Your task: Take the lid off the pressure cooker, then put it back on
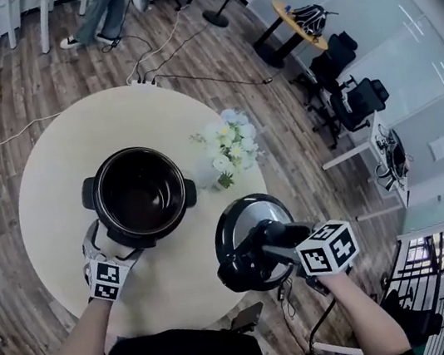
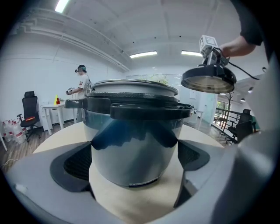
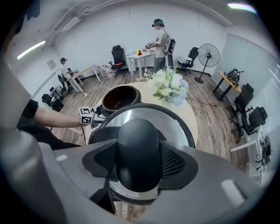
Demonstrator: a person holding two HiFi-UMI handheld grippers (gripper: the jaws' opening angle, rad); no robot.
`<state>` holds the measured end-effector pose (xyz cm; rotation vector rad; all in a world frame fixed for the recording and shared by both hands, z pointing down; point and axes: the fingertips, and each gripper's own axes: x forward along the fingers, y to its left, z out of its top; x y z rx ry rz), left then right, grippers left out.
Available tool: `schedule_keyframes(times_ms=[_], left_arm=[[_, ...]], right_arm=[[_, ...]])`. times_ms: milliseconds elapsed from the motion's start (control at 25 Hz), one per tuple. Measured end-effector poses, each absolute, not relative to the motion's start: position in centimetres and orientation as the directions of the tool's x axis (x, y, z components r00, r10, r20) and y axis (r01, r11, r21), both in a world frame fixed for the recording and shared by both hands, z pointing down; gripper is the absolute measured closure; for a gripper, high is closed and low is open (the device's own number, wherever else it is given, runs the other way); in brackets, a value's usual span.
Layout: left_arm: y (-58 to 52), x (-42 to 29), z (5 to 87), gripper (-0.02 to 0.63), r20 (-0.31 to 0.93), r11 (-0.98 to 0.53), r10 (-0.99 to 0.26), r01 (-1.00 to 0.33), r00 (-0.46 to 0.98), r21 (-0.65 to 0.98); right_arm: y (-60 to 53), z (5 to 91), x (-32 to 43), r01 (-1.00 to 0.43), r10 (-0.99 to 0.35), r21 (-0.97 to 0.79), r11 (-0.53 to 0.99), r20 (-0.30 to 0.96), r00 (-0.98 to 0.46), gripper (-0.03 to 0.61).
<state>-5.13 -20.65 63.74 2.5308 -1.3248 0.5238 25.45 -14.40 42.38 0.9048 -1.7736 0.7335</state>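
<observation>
Lid (image 1: 234, 223) aloft off table (image 1: 51, 188) edge, knob (image 3: 136, 148) clamped in right gripper (image 1: 270, 238). Left gripper (image 1: 114, 248) spread wide, pads pressed on wall of open pressure cooker (image 2: 133, 146) standing mid-table. White flowers (image 1: 231, 147) just beyond it, to the right.

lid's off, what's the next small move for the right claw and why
Probably swing the right claw left to bring the lid over the pot: the lid hangs gripped by its knob at the table's edge, the pot stands open, and the left claw steadies it.
</observation>
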Motion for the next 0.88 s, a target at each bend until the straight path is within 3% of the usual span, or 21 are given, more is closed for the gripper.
schedule_keyframes(times_ms=[320, 640, 880], left_arm=[[-20.6, -5.0, 63.5, 0.023, 0.433, -0.561, -0.735, -0.826, 0.522, 0.043], [-20.6, -4.9, 63.6, 0.023, 0.441, -0.56, -0.732, -0.827, 0.519, 0.043], [-20.6, -4.9, 63.8, 0.023, 0.434, -0.559, -0.737, -0.828, 0.519, 0.041]], right_arm=[[-11.1, 51.8, 29.2, -0.866, -0.234, -0.015, 0.5, 0.96, -0.152, 0.287], [-10.7, 60.9, 23.8, -0.892, -0.224, -0.077, 0.445, 0.955, -0.194, 0.288], [-11.6, 65.7, 18.2, -0.864, -0.193, -0.066, 0.498, 0.964, -0.185, 0.288]])
